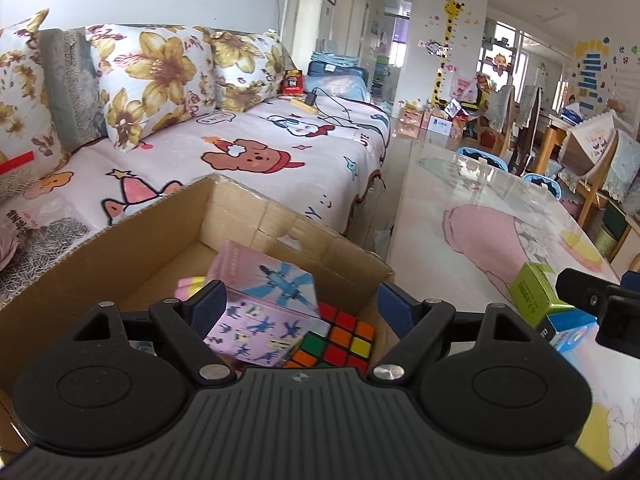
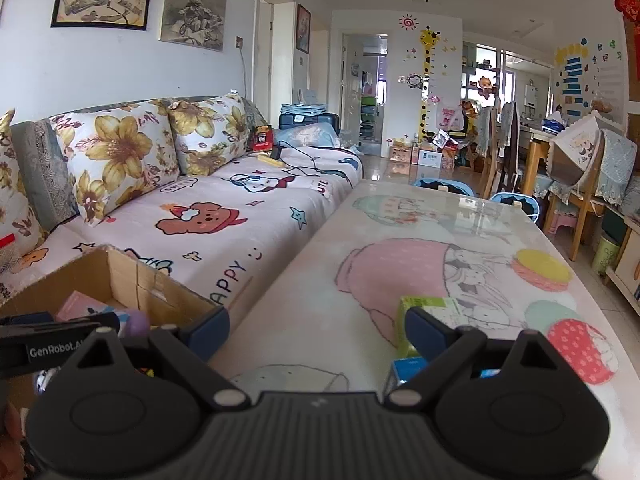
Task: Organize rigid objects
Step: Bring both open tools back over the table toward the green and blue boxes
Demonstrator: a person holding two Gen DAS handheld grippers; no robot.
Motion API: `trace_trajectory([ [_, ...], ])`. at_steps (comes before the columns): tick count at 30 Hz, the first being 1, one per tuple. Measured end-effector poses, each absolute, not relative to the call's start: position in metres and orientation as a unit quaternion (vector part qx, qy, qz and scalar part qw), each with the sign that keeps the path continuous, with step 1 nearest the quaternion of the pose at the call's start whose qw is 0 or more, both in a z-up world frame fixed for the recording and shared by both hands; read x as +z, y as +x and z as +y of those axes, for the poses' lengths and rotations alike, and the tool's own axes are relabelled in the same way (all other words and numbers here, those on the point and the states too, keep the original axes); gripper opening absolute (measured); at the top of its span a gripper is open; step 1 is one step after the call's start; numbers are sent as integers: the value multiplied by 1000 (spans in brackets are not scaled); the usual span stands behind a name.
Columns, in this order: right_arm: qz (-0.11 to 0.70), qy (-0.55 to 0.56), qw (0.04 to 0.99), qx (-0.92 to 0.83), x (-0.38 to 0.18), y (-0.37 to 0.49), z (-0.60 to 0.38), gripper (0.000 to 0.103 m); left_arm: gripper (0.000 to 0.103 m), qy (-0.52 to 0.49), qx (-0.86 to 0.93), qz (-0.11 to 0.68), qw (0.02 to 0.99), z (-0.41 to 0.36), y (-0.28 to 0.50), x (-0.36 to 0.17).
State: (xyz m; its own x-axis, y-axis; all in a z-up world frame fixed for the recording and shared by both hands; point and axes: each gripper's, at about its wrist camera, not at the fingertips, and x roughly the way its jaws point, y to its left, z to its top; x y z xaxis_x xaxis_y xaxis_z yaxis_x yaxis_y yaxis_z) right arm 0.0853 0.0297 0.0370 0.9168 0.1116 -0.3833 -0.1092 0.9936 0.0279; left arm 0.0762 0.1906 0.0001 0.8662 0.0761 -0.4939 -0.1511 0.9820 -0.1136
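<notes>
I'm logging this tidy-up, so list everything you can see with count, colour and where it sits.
cardboard box: one, brown, open, at the table's sofa-side edge
pink box: one, pink with blue figures, inside the cardboard box
puzzle cube: one, multicoloured, inside the cardboard box beside the pink box
pink-yellow item: one, in the cardboard box, too hidden to identify
green box: one, green, on the table
blue box: one, blue, on the table just nearer than the green box
table: one, cartoon-printed top
sofa: one, cartoon cover, floral cushions
left gripper: one, black, open above the cardboard box
right gripper: one, black, open over the table
</notes>
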Motion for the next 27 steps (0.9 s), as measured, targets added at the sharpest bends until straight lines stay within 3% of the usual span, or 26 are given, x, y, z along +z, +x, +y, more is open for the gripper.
trace_trajectory([
  [27, 208, 21, 978, 21, 24, 79, -30, 94, 103, -5, 11, 257, 966, 180, 99, -9],
])
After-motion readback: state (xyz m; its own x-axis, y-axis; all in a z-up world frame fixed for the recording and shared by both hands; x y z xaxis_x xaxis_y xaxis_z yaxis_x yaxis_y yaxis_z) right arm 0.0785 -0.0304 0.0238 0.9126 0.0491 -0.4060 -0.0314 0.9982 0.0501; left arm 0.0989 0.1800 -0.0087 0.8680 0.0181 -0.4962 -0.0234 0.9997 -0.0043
